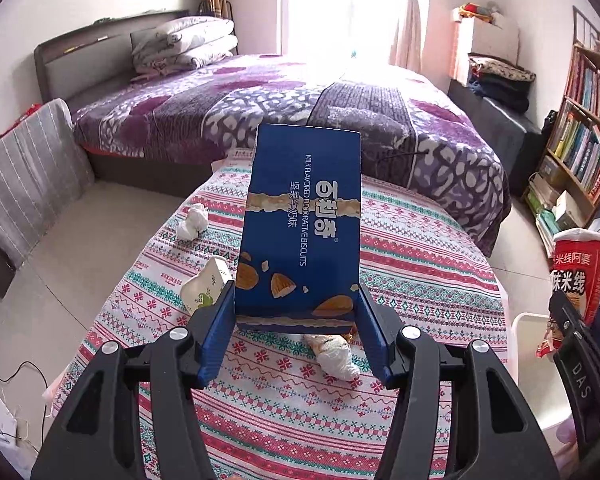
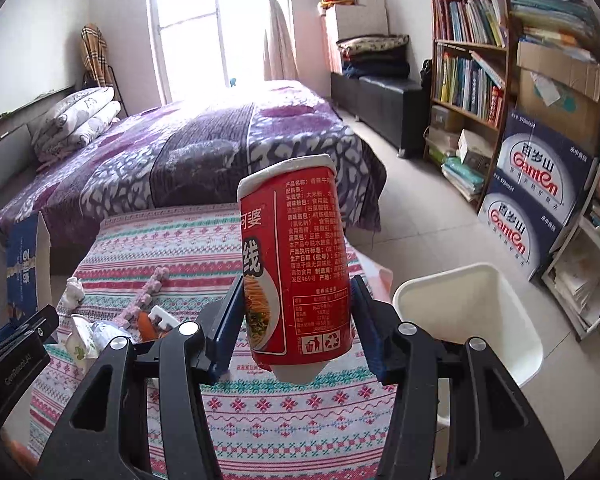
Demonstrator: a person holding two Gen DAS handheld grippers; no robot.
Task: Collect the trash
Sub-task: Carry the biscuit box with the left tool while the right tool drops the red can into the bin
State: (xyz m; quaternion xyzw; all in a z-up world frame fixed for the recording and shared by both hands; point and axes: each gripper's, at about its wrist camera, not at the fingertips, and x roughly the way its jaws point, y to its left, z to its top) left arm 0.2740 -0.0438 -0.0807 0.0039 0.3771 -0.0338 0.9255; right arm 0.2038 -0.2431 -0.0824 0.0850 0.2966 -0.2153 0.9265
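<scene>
My left gripper (image 1: 296, 308) is shut on a blue biscuit box (image 1: 300, 220) and holds it upright above the patterned tablecloth (image 1: 420, 272). My right gripper (image 2: 298, 320) is shut on a red noodle cup (image 2: 296, 264), held upright above the table's right side, left of a white trash bin (image 2: 468, 312). The cup also shows at the right edge of the left wrist view (image 1: 580, 272), and the box at the left edge of the right wrist view (image 2: 26, 264). On the cloth lie a crumpled tissue (image 1: 192, 222), a crushed white cup (image 1: 206, 284) and a wadded wrapper (image 1: 334, 354).
A purple-covered bed (image 1: 260, 108) stands behind the table. A bookshelf (image 2: 472, 60) and stacked water cartons (image 2: 536, 192) line the right wall. A pink knitted strip (image 2: 146, 296) and a white clip lie on the cloth. Cables lie on the floor at left (image 1: 24, 376).
</scene>
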